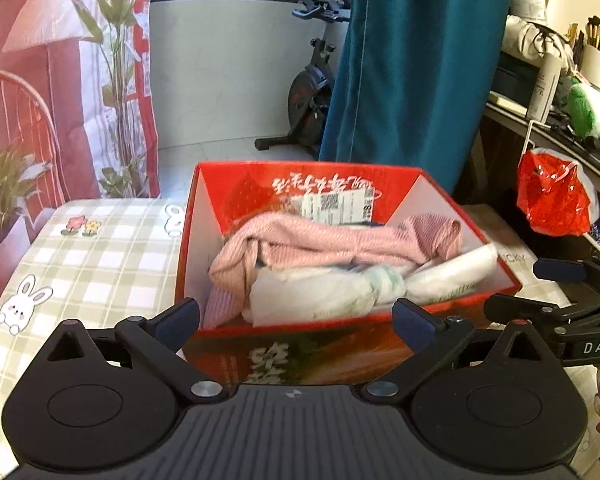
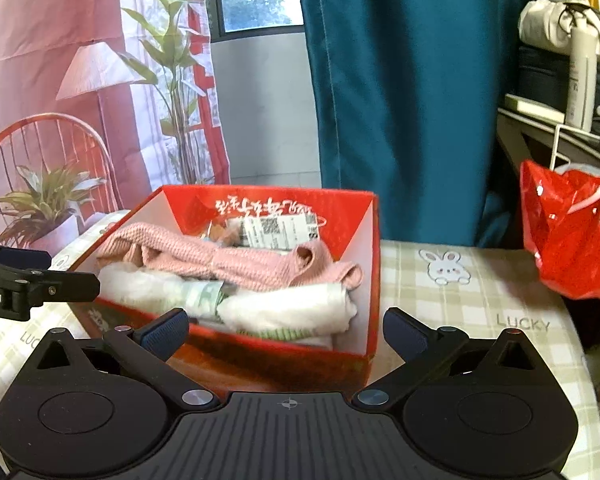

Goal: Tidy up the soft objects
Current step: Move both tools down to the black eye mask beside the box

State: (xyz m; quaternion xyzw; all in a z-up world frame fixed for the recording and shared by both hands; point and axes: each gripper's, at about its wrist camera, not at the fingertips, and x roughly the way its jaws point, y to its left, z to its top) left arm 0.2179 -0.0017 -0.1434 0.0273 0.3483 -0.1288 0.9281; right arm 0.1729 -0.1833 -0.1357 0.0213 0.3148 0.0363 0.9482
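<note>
A red box sits on a checked cloth printed with rabbits, and both grippers hang just in front of it, angled down toward its open top. The left gripper has its jaws spread wide with nothing between the pads; only the box's near wall shows in the gap. The right gripper stands the same way, jaws fully apart and empty, lined up with the box's near right corner. Each one shows at the edge of the other's view, so they are side by side and apart. Inside the box lies a pink ribbed cloth, draped across the middle from side to side, with one end hanging down toward the near left corner. Under and in front of it lie white bundles, one with a pale green print. A white label leans against the far wall behind them. A teal curtain hangs behind the box, and a red plastic bag hangs off to the right.
</note>
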